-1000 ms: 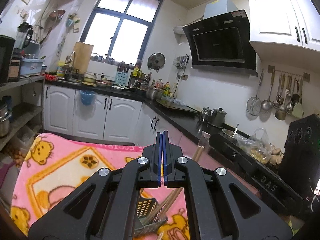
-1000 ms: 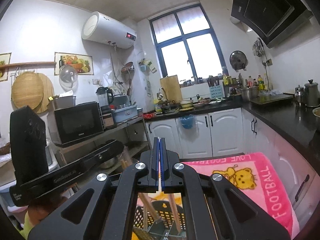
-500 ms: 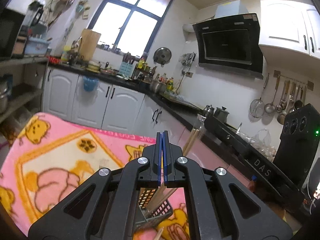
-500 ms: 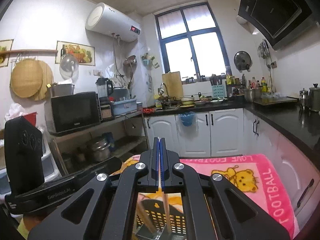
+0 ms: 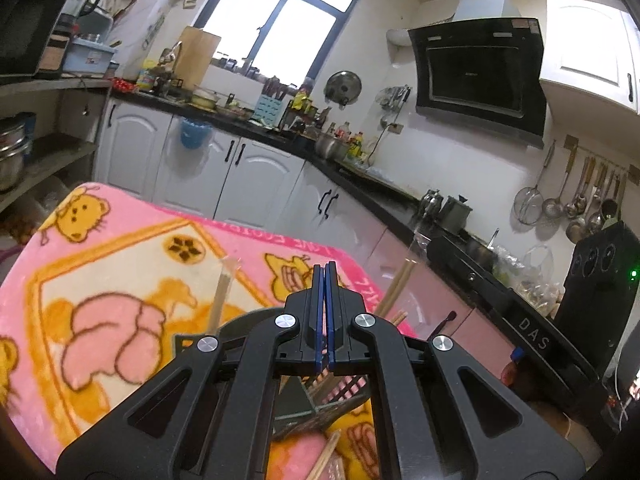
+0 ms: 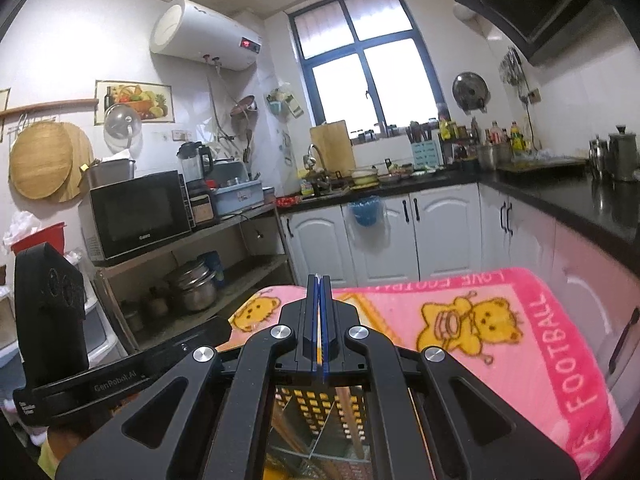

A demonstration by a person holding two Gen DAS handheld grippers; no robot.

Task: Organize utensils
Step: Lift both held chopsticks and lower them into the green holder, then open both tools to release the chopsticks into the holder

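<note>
Right wrist view shows the right hand-held gripper [image 6: 319, 322] pressed together over the black utensil basket [image 6: 320, 404] on the pink blanket [image 6: 500, 332], so it should spread before descending to any chopstick [image 6: 347, 412].

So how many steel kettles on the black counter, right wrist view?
2, side by side at frame right: smaller kettle, taller kettle right of it. Others may be hidden.

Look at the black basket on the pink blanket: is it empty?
Not empty. Wooden chopsticks stand inside the basket on the blanket, poking up past its rim.
</note>
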